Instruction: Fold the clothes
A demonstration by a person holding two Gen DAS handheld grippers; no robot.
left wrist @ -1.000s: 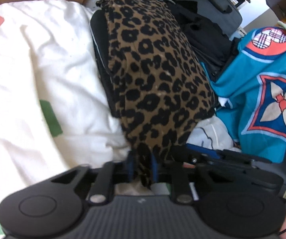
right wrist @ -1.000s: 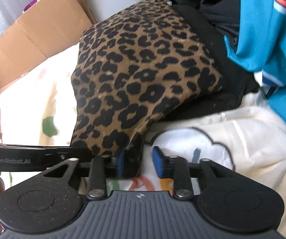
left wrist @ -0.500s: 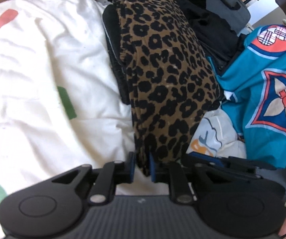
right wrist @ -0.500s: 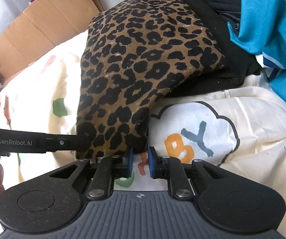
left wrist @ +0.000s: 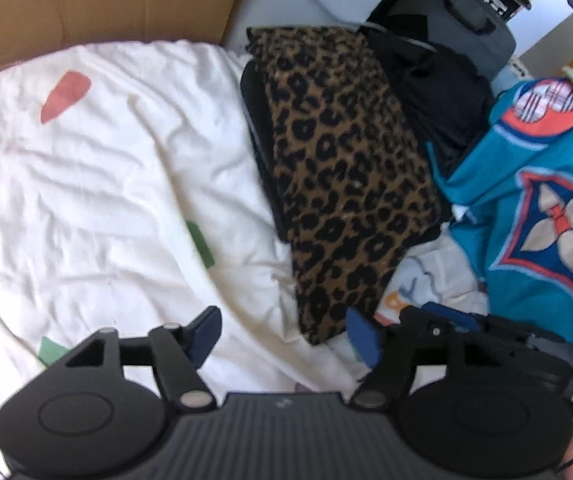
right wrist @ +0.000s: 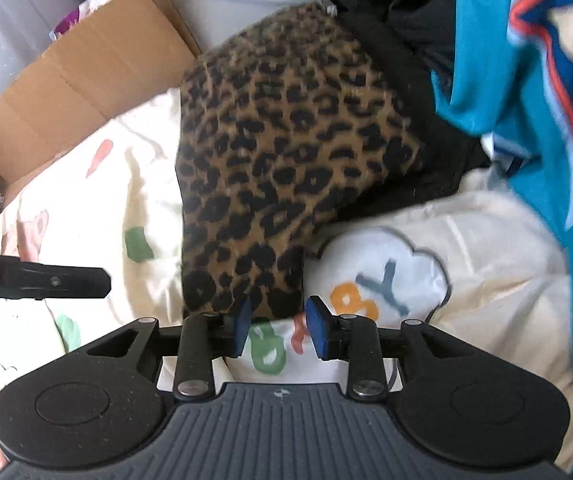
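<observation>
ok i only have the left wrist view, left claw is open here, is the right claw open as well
Observer: Yes. The right claw is open, and the near edge of the leopard-print garment lies right at its blue pads, not pinched.
Operator: how does my left claw look from that side
Observer: The left claw shows one of its fingers from the side. The tip stops short of the garment, with bare bedsheet between them.
Operator: anything by the garment's right corner
Observer: A white cloud print with coloured letters lies on the bedsheet, just right of that corner.
</observation>
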